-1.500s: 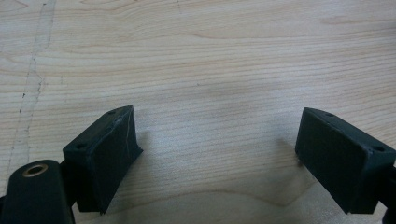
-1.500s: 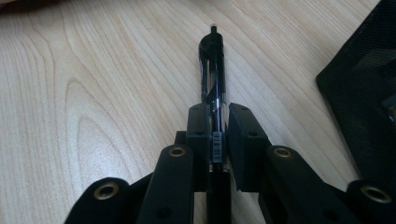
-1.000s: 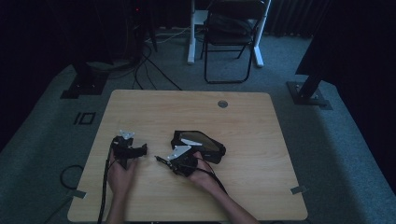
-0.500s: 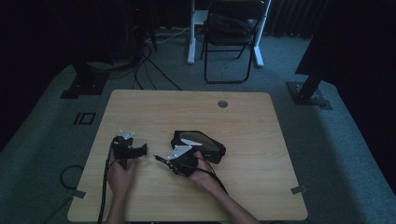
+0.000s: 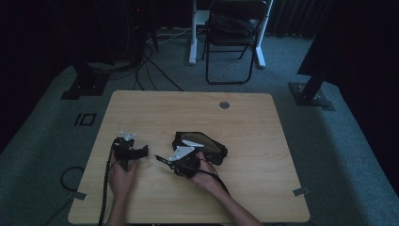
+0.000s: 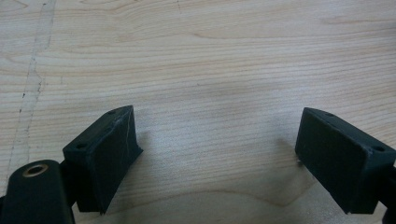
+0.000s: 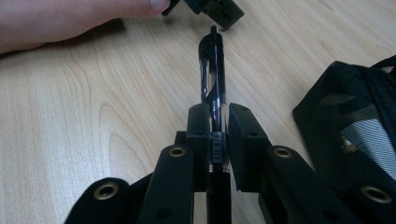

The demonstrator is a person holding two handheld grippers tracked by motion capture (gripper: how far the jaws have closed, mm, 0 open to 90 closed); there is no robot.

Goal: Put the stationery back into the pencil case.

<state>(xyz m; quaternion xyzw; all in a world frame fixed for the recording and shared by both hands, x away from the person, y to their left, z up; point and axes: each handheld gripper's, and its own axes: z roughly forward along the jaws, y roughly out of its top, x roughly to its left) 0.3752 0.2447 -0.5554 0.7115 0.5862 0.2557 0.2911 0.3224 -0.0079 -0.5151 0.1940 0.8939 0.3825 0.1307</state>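
so the slim black pen with the glossy barrel (image 7: 213, 77) is pinched in the right gripper (image 7: 215, 122), jaws closed tight on its lower barrel. its long axis runs straight out along the jaws, tip end poking forward, low above the light wooden table (image 5: 263, 136) and not resting on it as far as i can tell. from above the right gripper (image 5: 175, 160) has the pen (image 5: 161, 159) pointing across toward the left gripper (image 5: 139, 151), and the gap between pen tip and those jaws is small. in the right gripper view the left hand (image 7: 60, 21) sits just past the tip.

the left gripper (image 6: 212, 154) is wide open with nothing between its jaws, just bare wood under it, so it looks ready to take the pen if that's the plan. it's clearly the nearer taker.

the black mesh pencil pouch (image 5: 201, 145) lies right behind the right hand, touching or nearly so, its opening (image 7: 369, 140) beside the jaws. nothing sits between pen and left gripper. my guess: either way is clear.
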